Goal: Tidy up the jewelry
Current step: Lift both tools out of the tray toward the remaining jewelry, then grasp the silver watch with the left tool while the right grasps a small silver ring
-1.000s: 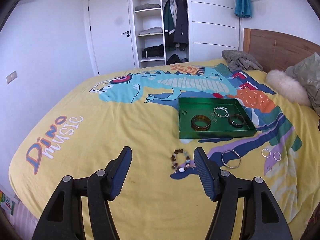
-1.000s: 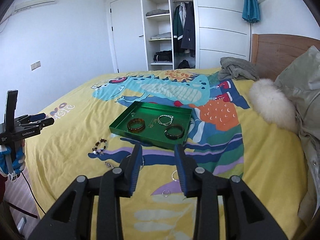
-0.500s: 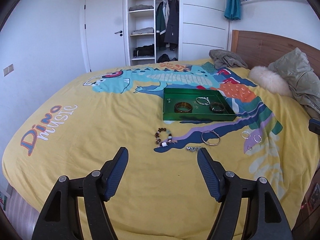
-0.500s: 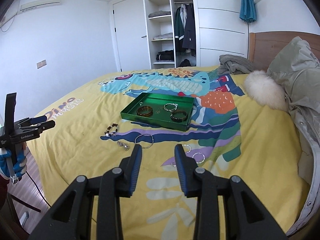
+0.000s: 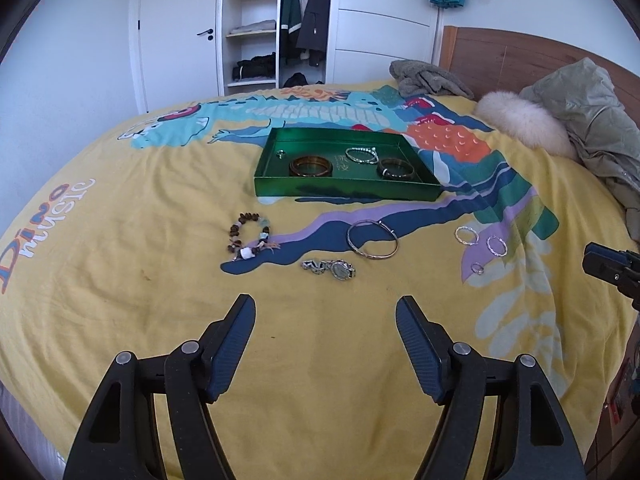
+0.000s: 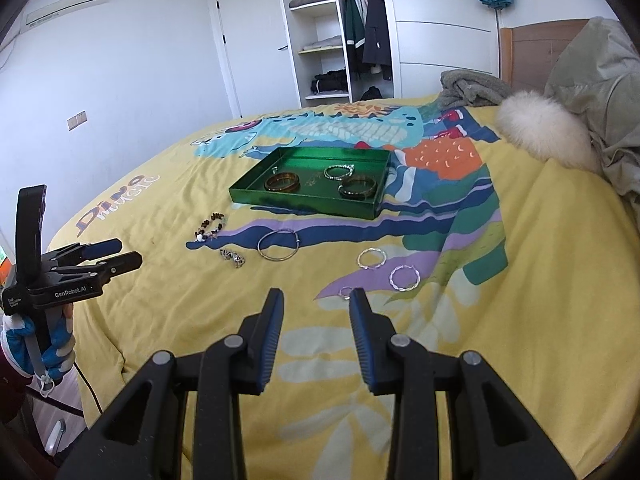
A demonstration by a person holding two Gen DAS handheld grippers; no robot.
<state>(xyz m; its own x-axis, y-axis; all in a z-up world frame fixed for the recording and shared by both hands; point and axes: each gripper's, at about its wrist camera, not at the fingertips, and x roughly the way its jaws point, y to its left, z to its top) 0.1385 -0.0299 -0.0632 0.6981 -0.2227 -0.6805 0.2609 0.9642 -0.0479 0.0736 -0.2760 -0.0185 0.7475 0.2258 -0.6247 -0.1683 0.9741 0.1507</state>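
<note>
A green tray (image 5: 344,192) (image 6: 308,204) on the yellow bedspread holds an amber bangle (image 5: 311,166), a silver bracelet (image 5: 361,155), a dark bangle (image 5: 395,168) and a small ring (image 5: 281,154). In front of it lie a beaded bracelet (image 5: 248,236), a watch (image 5: 330,268), a thin silver bangle (image 5: 372,239), two hoop earrings (image 6: 371,258) (image 6: 404,278) and a small ring (image 6: 345,292). My left gripper (image 5: 325,322) is open and empty, short of the watch. My right gripper (image 6: 316,306) is open and empty, just short of the small ring.
A fluffy white cushion (image 5: 520,124), an olive jacket (image 5: 592,120) and a grey garment (image 5: 428,80) lie by the wooden headboard. An open wardrobe (image 5: 276,20) and a door stand behind the bed. The left gripper's body (image 6: 60,276) shows at the bed's left edge.
Both grippers have pulled back from the tray toward the bed's near edge, so all the loose jewelry comes into view. Both stay open and empty.
</note>
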